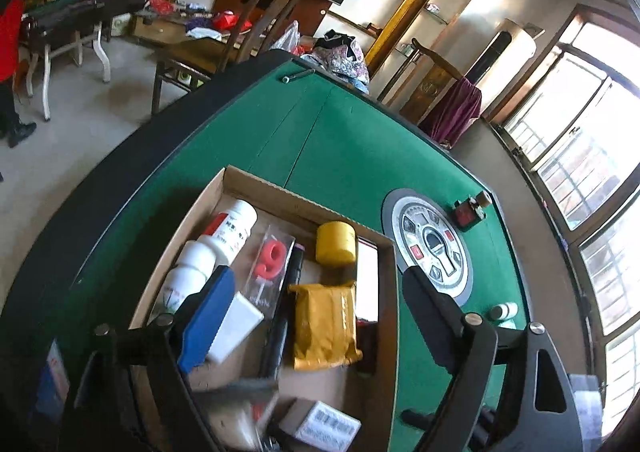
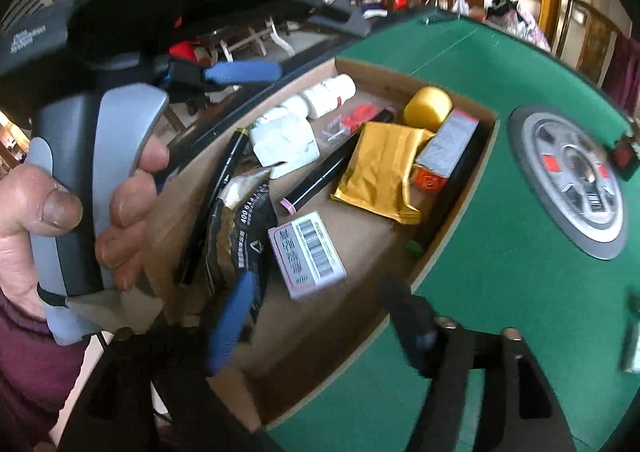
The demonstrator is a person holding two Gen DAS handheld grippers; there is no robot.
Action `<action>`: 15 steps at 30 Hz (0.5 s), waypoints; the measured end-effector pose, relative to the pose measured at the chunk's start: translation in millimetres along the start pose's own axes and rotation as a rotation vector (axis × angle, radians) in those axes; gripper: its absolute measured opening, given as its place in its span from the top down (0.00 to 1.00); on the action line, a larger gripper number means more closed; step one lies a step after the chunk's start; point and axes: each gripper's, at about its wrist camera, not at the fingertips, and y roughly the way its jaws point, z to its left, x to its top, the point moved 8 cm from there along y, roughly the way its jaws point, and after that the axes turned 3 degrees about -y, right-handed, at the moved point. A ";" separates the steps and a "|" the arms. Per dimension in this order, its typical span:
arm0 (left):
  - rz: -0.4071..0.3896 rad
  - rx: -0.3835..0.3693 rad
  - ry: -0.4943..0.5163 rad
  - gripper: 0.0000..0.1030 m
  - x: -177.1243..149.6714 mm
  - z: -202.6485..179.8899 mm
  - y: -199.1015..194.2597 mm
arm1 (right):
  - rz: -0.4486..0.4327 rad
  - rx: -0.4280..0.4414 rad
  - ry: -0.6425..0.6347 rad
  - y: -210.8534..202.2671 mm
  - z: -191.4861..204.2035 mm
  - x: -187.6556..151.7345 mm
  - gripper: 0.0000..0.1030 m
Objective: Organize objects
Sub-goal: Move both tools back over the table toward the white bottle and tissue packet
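An open cardboard box [image 1: 280, 192] [image 2: 400, 80] sits on the green table [image 1: 352, 140]. It holds white bottles [image 1: 236, 228], a red "9" candle [image 1: 272, 258], a yellow cylinder [image 1: 336, 242] [image 2: 428, 106], a gold packet [image 1: 324, 324] [image 2: 380, 172], a black marker [image 2: 316, 182], a white barcoded box [image 2: 308, 254] and a black packet [image 2: 240, 228]. My left gripper [image 1: 318, 272] hangs open over the box with nothing pressed between its fingers. My right gripper [image 2: 320, 288] is open above the barcoded box, its blue pad [image 2: 234, 318] beside the black packet.
A round grey control panel [image 1: 430, 248] [image 2: 572, 184] is set into the table right of the box. A small red-and-black object [image 1: 468, 214] and a small white bottle [image 1: 504, 310] lie near the right edge. A person's hand [image 2: 60, 208] grips the left gripper's handle. Chairs stand beyond.
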 end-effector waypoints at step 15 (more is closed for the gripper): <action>-0.045 0.122 0.148 0.14 -50.2 -47.3 -37.8 | -0.082 0.001 0.162 -47.9 -34.5 -47.1 0.16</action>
